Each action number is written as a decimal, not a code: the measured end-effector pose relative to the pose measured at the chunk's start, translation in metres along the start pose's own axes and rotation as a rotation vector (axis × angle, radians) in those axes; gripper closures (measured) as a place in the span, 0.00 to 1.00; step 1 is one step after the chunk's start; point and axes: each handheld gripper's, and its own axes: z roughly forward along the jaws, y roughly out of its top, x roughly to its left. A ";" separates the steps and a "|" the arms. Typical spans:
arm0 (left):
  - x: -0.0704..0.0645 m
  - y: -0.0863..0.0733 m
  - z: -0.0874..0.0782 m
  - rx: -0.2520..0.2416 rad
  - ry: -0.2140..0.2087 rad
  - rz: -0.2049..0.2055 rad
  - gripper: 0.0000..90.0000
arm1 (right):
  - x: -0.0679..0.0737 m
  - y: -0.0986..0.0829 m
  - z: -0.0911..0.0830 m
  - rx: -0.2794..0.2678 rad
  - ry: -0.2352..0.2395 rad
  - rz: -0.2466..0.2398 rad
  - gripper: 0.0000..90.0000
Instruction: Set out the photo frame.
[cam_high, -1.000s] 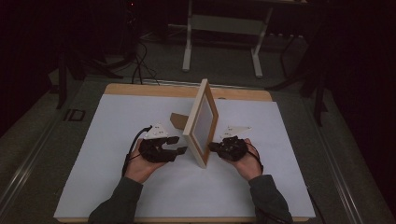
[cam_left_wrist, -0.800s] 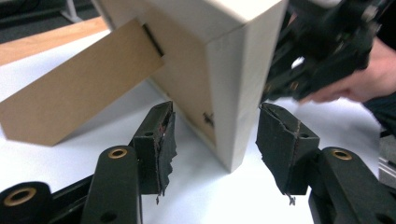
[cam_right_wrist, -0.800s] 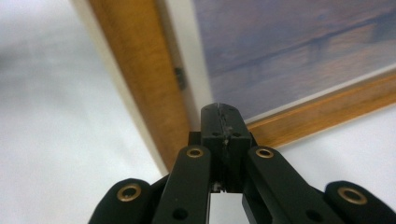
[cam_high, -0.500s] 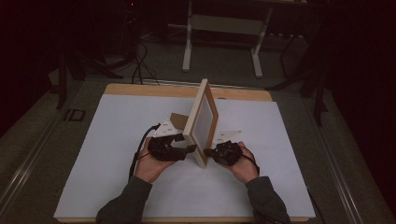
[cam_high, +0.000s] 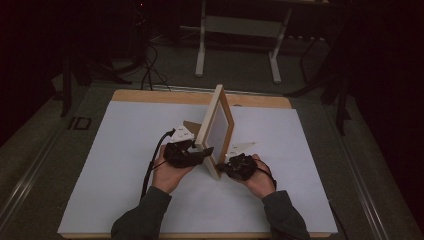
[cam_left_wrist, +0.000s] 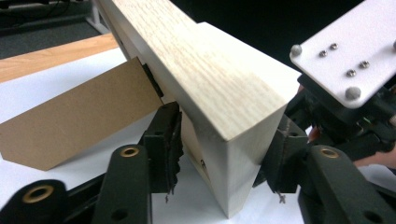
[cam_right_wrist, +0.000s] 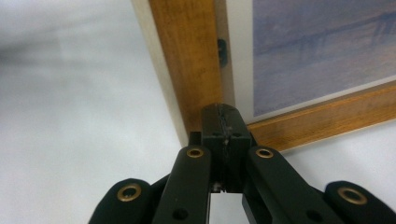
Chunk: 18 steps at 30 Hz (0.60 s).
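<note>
A light wooden picture frame stands upright on the white table sheet, propped from behind by a brown cardboard stand. My left gripper is at the frame's near lower corner. In the left gripper view its jaws sit on both faces of the frame, the pads pressing the wood, with the cardboard stand to the left. My right gripper is on the frame's other side. In the right gripper view its jaws are shut together, tips touching the frame's lower corner.
A white sheet covers a wooden board on the dark table. The right gripper's white plate shows close behind the frame. On the floor beyond stand a metal table base and loose cables.
Both hands moved inward to the frame's near edge. The left gripper closed around the near corner, and the right gripper slid left to the lower corner.
</note>
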 end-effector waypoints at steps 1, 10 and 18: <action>0.000 0.000 0.000 0.000 0.000 0.000 0.60 | 0.000 0.000 0.000 0.000 0.000 0.000 1.00; 0.005 0.000 -0.004 -0.006 0.070 -0.038 0.67 | 0.007 0.004 0.008 0.004 0.027 -0.011 1.00; 0.014 -0.002 -0.007 -0.027 0.097 -0.086 0.73 | 0.012 0.009 0.016 0.004 0.027 -0.010 1.00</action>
